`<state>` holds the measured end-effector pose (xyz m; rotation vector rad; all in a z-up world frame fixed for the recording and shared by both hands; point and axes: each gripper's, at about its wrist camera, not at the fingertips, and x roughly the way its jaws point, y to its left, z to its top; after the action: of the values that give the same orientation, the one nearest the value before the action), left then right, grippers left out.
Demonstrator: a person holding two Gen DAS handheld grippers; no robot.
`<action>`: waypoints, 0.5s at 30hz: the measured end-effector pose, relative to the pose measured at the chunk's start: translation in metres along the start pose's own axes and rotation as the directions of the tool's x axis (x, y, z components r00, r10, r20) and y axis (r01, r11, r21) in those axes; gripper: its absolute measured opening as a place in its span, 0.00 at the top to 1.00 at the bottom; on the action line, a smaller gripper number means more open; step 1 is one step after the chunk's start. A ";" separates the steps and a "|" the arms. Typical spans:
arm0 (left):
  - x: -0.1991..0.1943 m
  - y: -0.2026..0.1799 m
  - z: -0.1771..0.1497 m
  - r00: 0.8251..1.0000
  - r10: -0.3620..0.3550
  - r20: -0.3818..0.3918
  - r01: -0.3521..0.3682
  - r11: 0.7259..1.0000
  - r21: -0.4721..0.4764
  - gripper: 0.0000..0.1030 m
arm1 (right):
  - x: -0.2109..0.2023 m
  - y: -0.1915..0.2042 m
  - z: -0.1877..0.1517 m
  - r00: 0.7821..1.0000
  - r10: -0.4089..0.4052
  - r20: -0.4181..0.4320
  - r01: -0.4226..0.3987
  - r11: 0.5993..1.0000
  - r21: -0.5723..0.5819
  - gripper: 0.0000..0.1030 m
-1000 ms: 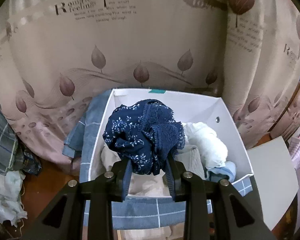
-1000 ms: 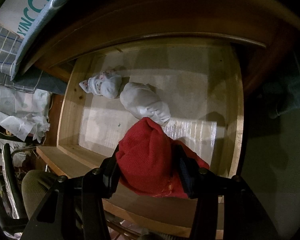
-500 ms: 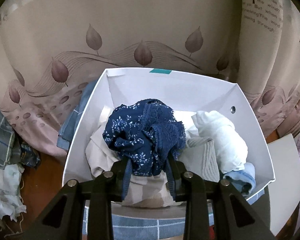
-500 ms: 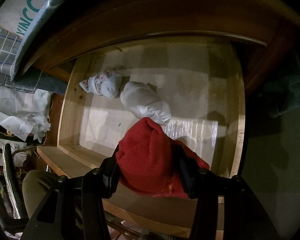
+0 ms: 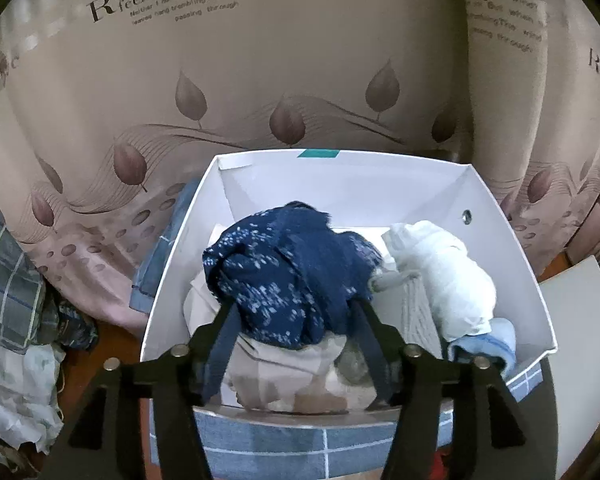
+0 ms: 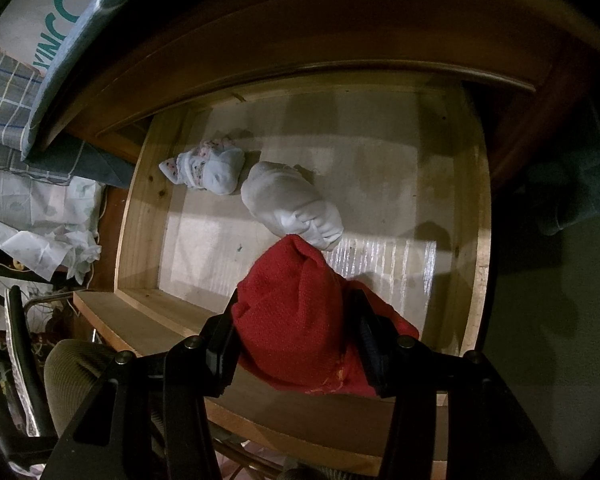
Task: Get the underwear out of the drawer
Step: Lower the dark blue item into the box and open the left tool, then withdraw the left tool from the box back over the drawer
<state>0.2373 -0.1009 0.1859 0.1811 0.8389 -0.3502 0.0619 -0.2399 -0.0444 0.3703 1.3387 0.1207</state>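
My left gripper (image 5: 294, 312) is spread wider than before, with the navy floral underwear (image 5: 288, 264) between its fingers, inside the white box (image 5: 340, 176). The garment looks blurred and rests low on the pile. My right gripper (image 6: 296, 312) is shut on red underwear (image 6: 300, 320) and holds it above the open wooden drawer (image 6: 140, 216). In the drawer lie a white rolled underwear (image 6: 288, 204) and a small white floral one (image 6: 204, 166).
The white box holds beige cloth (image 5: 284, 368), a white bundle (image 5: 448, 276), grey cloth (image 5: 416, 312) and a pale blue piece (image 5: 488, 340). A leaf-patterned curtain (image 5: 260, 80) hangs behind. Checked cloth (image 5: 4, 284) lies left. A chair (image 6: 76, 372) stands by the drawer.
My left gripper's fingers have spread apart and the navy underwear has sunk onto the pile in the box. The right gripper with the red underwear has hardly moved.
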 end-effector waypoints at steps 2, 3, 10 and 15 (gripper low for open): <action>-0.007 0.000 0.001 1.000 -0.009 0.012 0.009 1.000 0.000 0.39 | 0.000 0.000 0.000 1.000 -0.002 -0.001 0.002 1.000 0.000 0.54; -0.011 0.000 0.001 1.000 -0.011 0.020 0.011 1.000 0.001 0.38 | 0.000 0.000 0.000 1.000 -0.001 -0.001 0.001 1.000 0.001 0.54; -0.038 0.000 0.000 0.996 -0.050 0.076 0.050 0.999 -0.004 0.33 | 0.001 0.000 0.001 1.000 -0.005 -0.004 0.005 1.000 -0.002 0.54; -0.049 -0.004 -0.009 0.995 -0.067 0.076 0.066 0.998 0.026 0.33 | 0.001 0.001 0.001 1.000 -0.014 -0.004 0.013 1.000 -0.007 0.54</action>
<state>0.1992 -0.0906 0.2163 0.1610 0.7662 -0.4272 0.0630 -0.2394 -0.0449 0.3553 1.3442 0.1148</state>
